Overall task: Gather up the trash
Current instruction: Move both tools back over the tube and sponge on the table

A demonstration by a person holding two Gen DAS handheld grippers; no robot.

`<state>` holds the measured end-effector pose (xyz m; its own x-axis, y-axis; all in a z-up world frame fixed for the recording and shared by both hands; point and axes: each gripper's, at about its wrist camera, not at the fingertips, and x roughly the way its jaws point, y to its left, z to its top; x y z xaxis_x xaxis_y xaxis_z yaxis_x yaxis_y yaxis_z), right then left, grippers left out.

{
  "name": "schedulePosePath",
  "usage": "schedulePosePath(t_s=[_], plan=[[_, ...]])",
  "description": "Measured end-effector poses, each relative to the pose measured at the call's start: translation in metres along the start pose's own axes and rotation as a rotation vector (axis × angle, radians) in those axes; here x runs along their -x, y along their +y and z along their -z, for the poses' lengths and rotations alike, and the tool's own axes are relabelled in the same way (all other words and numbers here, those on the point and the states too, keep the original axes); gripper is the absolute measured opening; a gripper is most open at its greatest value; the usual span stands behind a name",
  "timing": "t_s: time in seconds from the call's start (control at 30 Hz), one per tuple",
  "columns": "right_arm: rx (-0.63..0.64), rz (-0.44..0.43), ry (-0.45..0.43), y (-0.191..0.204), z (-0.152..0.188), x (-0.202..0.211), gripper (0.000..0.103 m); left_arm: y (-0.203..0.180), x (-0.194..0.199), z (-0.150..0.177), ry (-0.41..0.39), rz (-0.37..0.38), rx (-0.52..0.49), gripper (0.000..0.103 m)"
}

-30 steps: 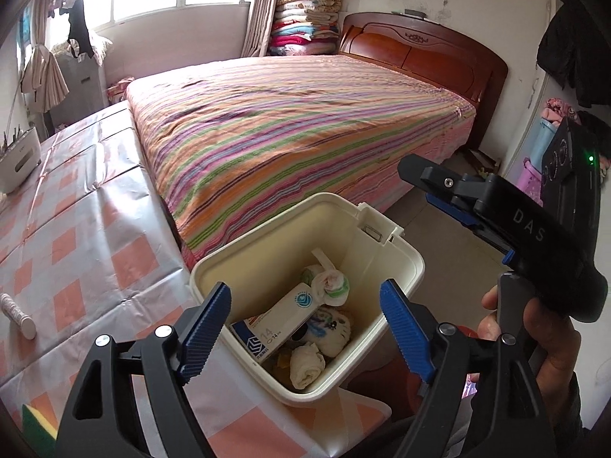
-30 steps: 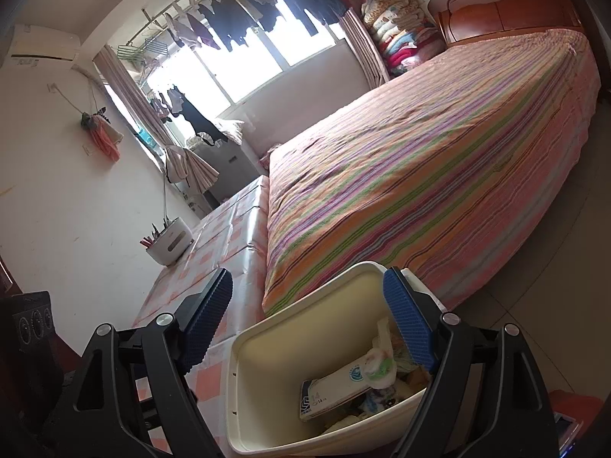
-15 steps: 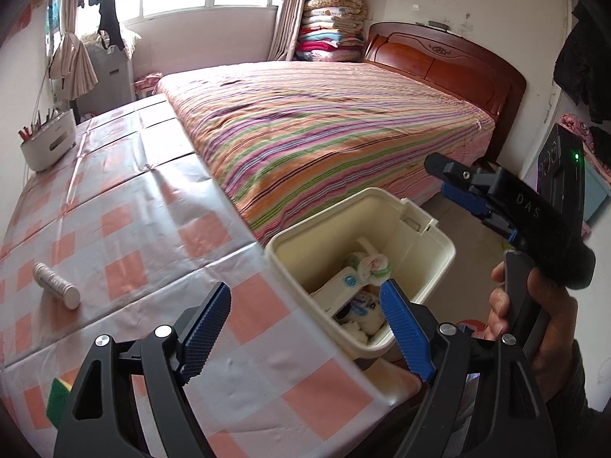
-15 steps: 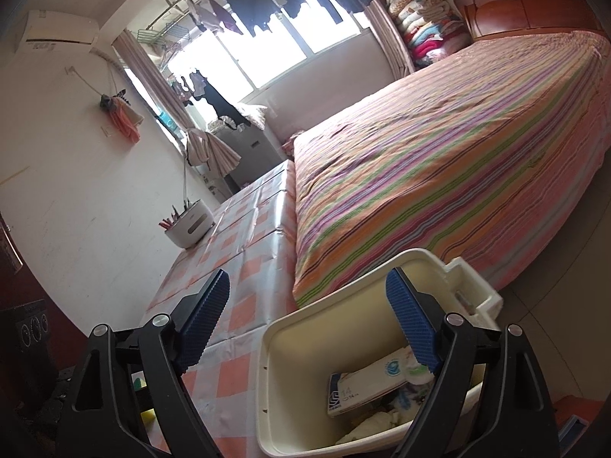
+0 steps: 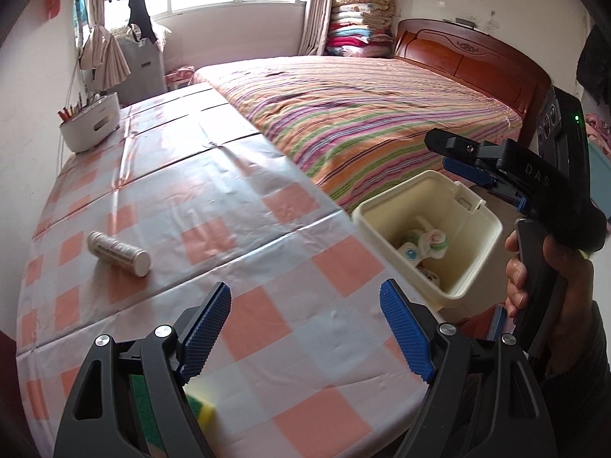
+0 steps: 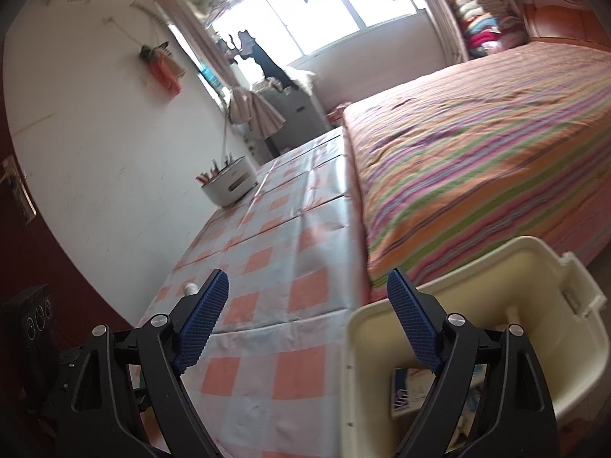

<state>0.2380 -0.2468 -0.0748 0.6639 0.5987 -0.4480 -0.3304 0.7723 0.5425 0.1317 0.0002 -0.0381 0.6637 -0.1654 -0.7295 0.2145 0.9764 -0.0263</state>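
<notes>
A checked cloth (image 5: 267, 206) covered the table beside a striped bed (image 5: 374, 114). Off its corner stood a cream bin (image 5: 473, 252) holding wrappers, perhaps tissues. A tube (image 5: 118, 253) lay on the cloth. Both the left gripper (image 5: 305, 328) and right gripper (image 6: 307, 320) gaped empty

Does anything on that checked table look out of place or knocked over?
A silvery cylindrical container lies on its side on the checked tablecloth, apart from the trash bin. A green-and-yellow sponge sits at the near edge.
</notes>
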Motion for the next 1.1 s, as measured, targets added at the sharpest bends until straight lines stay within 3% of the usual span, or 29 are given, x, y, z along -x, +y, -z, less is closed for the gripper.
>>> schedulePosePath(t_s=[0.67, 1.1], plan=[[0.25, -0.25, 0.241, 0.139, 0.014, -0.118, 0.084, 0.114, 0.038, 0.041, -0.001, -0.104, 0.157, 0.078], [0.418, -0.281, 0.382, 0.205, 0.039, -0.182, 0.084, 0.176, 0.058, 0.064, -0.016, -0.121, 0.278, 0.078]])
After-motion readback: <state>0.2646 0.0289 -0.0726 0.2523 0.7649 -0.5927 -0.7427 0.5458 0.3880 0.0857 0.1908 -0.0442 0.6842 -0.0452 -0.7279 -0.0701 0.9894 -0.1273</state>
